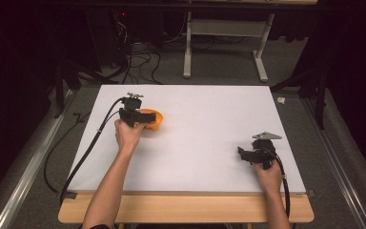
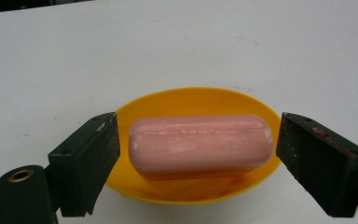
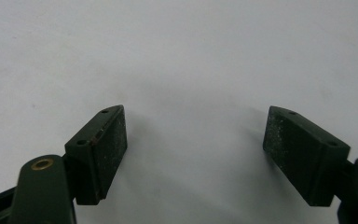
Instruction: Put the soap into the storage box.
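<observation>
— What lay on the white table (image 1: 200,143)?
— An orange dish (image 2: 200,100) at its left, holding a pink soap bar (image 2: 200,144).
— And the grippers?
— The left gripper (image 2: 198,163) straddled the soap, jaws apart, untouching. The right gripper (image 3: 196,156) gaped over bare tabletop.

Plain white table (image 1: 205,138) with pale wood front edge, orange-yellow bowl (image 2: 196,100) holding pink sausage (image 2: 200,144) streaked whitish, black jaws on both grippers, grey plate (image 1: 267,136), black cables (image 1: 88,152).
</observation>
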`<move>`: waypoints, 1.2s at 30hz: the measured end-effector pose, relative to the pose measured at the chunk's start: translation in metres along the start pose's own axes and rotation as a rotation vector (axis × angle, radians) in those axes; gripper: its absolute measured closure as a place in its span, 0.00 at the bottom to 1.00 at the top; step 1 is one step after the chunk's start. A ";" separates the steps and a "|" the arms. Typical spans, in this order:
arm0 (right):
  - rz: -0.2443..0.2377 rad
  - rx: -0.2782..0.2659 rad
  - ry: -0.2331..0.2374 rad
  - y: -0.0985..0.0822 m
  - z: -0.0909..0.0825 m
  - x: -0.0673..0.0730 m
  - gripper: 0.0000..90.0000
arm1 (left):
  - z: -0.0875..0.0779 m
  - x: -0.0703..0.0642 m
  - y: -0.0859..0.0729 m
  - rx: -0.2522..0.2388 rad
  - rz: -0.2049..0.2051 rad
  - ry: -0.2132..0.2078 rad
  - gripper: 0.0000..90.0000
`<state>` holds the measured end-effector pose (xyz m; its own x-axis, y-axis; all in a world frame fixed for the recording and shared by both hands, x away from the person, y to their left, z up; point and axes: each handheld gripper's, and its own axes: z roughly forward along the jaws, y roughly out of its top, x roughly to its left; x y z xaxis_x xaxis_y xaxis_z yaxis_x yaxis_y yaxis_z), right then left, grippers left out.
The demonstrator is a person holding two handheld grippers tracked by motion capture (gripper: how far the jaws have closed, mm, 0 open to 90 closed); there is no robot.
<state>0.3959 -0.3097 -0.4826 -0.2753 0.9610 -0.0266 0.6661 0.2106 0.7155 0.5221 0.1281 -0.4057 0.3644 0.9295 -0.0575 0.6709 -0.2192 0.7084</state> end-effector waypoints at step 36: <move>0.000 0.002 0.000 0.000 0.000 0.000 0.25 | -0.069 0.022 -0.044 -0.137 0.000 -0.029 0.17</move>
<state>0.3959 -0.3096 -0.4824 -0.2755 0.9609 -0.0261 0.6679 0.2109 0.7138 0.4560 0.1789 -0.3893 0.3839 0.9202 -0.0767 0.5777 -0.1745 0.7974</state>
